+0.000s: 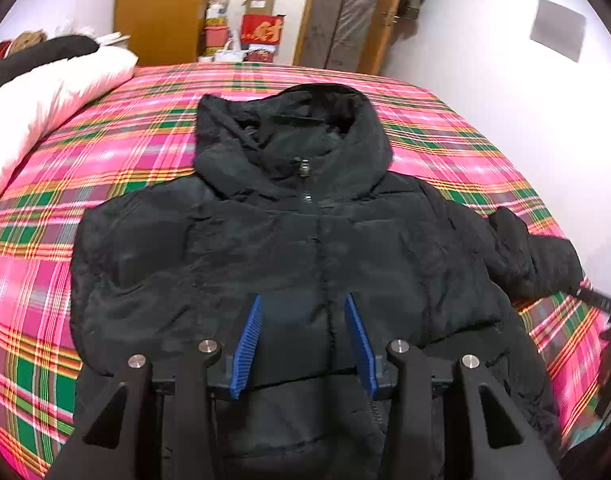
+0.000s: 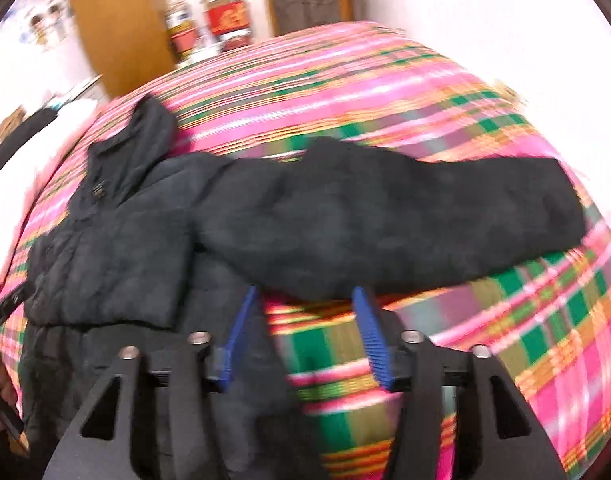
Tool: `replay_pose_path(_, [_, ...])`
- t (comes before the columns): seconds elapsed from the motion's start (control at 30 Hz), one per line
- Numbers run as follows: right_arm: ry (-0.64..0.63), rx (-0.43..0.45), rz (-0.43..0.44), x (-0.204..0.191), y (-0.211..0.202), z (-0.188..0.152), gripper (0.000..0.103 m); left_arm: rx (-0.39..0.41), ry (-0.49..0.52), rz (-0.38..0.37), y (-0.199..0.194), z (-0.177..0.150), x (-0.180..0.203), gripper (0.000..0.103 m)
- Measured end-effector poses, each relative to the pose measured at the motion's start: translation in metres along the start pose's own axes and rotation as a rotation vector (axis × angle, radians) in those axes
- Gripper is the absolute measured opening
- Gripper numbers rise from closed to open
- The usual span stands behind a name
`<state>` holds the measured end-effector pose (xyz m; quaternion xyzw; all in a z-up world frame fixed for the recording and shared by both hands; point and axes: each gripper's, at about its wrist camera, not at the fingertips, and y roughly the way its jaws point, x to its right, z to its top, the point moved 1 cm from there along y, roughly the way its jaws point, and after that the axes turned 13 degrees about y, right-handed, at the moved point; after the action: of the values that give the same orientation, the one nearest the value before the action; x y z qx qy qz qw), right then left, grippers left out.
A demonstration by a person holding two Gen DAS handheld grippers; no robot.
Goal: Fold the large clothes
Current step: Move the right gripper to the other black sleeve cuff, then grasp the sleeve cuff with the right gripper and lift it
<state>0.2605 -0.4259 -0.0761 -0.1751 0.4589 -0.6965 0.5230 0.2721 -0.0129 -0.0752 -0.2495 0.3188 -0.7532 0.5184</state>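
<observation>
At frame centre, we see the black hooded puffer jacket (image 1: 305, 248) spread on the pink plaid bedspread (image 1: 137, 128). Our left gripper (image 1: 303, 336) hovers above it, claws apart; our right gripper (image 2: 303, 330) gapes empty below the outstretched sleeve (image 2: 405, 216).

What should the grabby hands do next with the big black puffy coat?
Probably the right gripper should close on the spread-out black sleeve just ahead of its open fingers and fold it across the black puffy hooded jacket, which lies flat and zipped on the pink plaid bedsheet.
</observation>
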Motion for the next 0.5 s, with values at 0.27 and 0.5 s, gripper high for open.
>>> replay_pose_path(0.27, [0.247, 0.000, -0.070, 0.092, 0.023, 0.025, 0.063, -0.027, 0.003, 0.018, 0.015, -0.004, 0.004, 0.045])
replay_pose_path(0.5, [0.453, 0.000, -0.056, 0.144, 0.052, 0.038, 0.063, -0.056, -0.005, 0.033, 0.025, -0.007, -0.001, 0.045])
